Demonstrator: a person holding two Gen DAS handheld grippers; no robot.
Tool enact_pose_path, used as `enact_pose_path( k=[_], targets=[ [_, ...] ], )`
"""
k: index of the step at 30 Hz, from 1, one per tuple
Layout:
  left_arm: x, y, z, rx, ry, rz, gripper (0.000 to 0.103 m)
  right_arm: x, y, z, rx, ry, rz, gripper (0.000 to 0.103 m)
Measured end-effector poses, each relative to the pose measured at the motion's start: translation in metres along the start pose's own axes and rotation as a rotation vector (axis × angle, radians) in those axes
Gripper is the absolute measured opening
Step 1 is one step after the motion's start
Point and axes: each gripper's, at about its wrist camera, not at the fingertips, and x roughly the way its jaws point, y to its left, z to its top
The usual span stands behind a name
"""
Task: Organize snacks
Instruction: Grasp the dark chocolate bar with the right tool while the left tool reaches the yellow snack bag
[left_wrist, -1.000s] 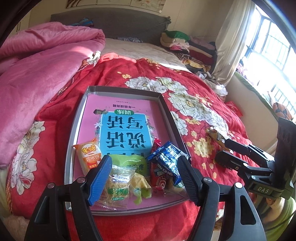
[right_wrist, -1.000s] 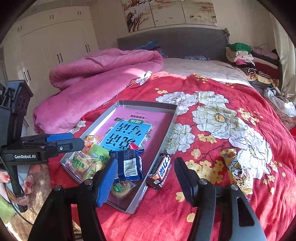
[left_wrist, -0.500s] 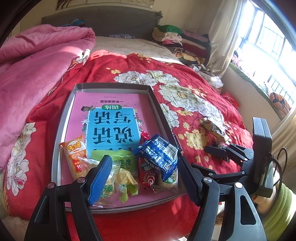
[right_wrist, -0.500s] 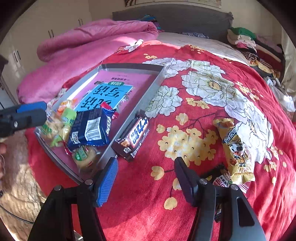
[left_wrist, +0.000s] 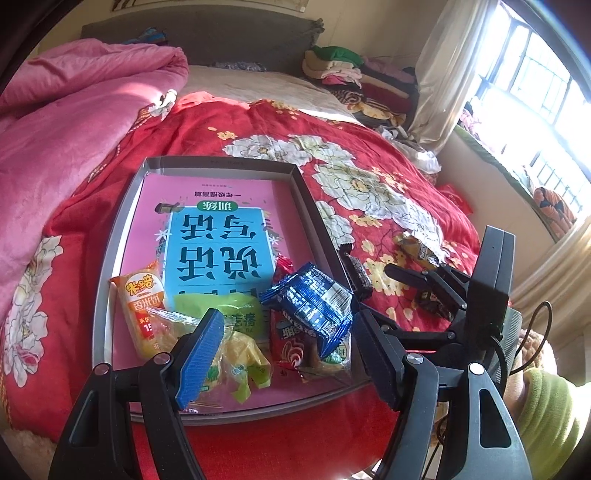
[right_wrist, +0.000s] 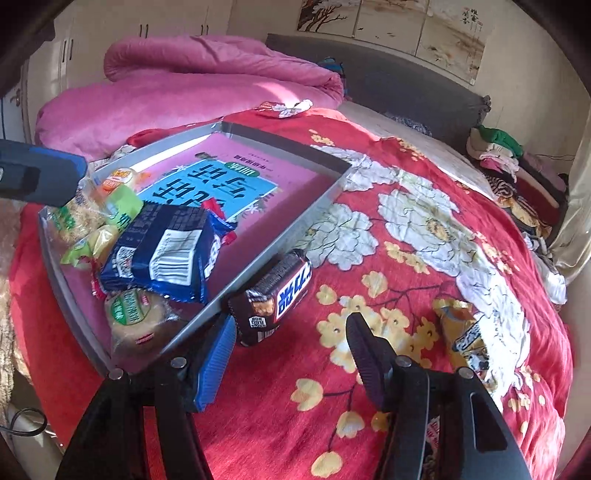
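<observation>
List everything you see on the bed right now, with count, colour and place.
tray: one, grey, on the red bedspread.
book: one, pink and blue, in the tray.
blue snack pack: one, atop the tray's snack pile.
orange snack pack: one, tray's near left.
chocolate bar: one, dark brown, outside against the tray's wall.
yellow snack pack: one, on the bedspread, right.
pink quilt: one, left.
left gripper: open, over the tray.
right gripper: open, near the chocolate bar.
</observation>
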Motion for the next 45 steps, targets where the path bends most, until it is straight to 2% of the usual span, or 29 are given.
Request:
enact_pose_path(
  k=[4, 7, 17, 21, 24, 26, 31, 34, 38, 41, 45],
  targets=[
    [0.001, 0.000, 0.000, 0.000, 0.003, -0.001, 0.075, 0.011, -0.007, 0.005, 0.031, 0.020, -0.005, 0.054],
    [0.003, 0.000, 0.002, -0.004, 0.009, -0.002, 0.075, 0.015, -0.013, 0.005, 0.089, 0.037, 0.049, 0.047],
    [0.012, -0.001, 0.004, -0.011, 0.038, -0.012, 0.075, 0.024, -0.042, 0.013, 0.376, 0.076, 0.118, 0.046],
    [0.016, -0.002, 0.007, -0.022, 0.051, -0.024, 0.075, 0.030, -0.041, 0.019, 0.377, 0.071, 0.119, 0.040],
    [0.021, -0.007, 0.018, -0.014, 0.056, -0.018, 0.075, 0.040, -0.037, 0.021, 0.349, 0.088, 0.121, 0.032],
    [0.024, -0.012, 0.029, -0.001, 0.052, -0.012, 0.075, 0.043, -0.037, 0.019, 0.345, 0.093, 0.134, 0.022],
    [0.038, -0.031, 0.061, 0.010, 0.042, -0.028, 0.075, 0.027, -0.047, 0.008, 0.375, 0.077, 0.221, 0.017],
    [0.061, -0.052, 0.074, 0.020, 0.089, -0.071, 0.075, 0.013, -0.055, -0.002, 0.414, 0.080, 0.263, 0.017],
    [0.103, -0.080, 0.080, -0.009, 0.220, -0.169, 0.075, -0.013, -0.069, -0.018, 0.505, 0.072, 0.315, 0.017],
    [0.133, -0.099, 0.081, -0.070, 0.319, -0.255, 0.075, -0.039, -0.072, -0.032, 0.521, 0.064, 0.322, 0.017],
    [0.164, -0.123, 0.080, -0.127, 0.407, -0.323, 0.075, -0.061, -0.077, -0.048, 0.541, 0.069, 0.314, 0.017]
  ],
)
